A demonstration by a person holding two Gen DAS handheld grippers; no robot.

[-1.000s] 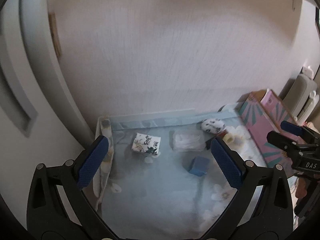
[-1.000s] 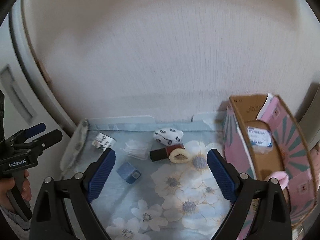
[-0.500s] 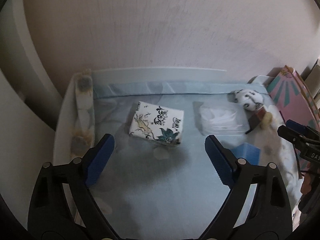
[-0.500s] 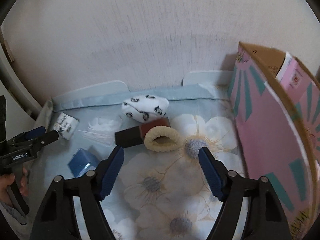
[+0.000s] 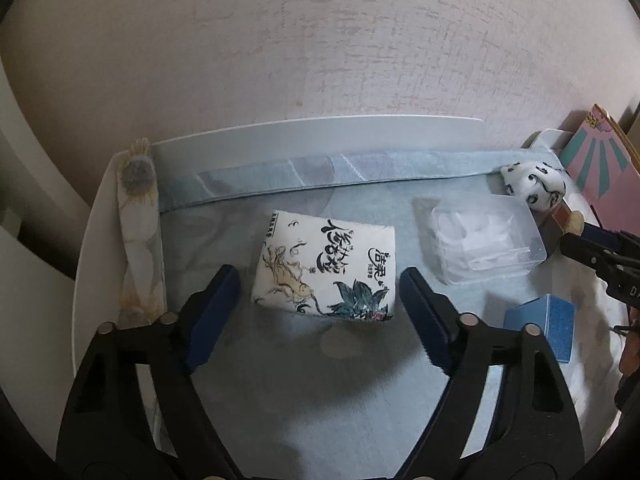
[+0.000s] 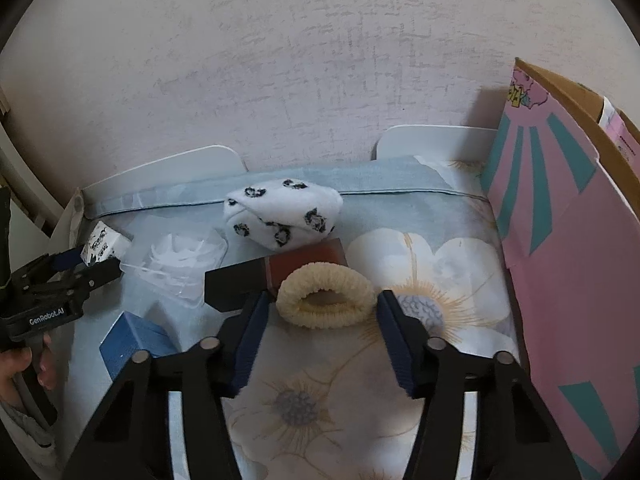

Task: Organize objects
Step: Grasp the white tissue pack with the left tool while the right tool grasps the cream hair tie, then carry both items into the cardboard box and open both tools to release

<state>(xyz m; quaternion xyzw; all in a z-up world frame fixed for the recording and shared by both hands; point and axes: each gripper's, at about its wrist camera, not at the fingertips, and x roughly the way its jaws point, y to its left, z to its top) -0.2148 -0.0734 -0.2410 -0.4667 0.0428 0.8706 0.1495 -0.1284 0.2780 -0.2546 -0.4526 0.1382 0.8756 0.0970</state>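
Your left tool: jaws spread, flanking the tissue pack, not touching
Your right tool: jaws spread around the cream scrunchie, no contact

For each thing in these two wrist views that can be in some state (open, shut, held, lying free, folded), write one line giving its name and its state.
left gripper: open, fingers either side of the tissue pack, not gripping.
right gripper: open, fingers flanking the scrunchie.
tissue pack: sealed, lying free.
scrunchie: lying flat, unheld.
clear plastic box: lid on.
spotted sock: rolled up.
blue box: shut, tilted.
pink carton: top flap open.
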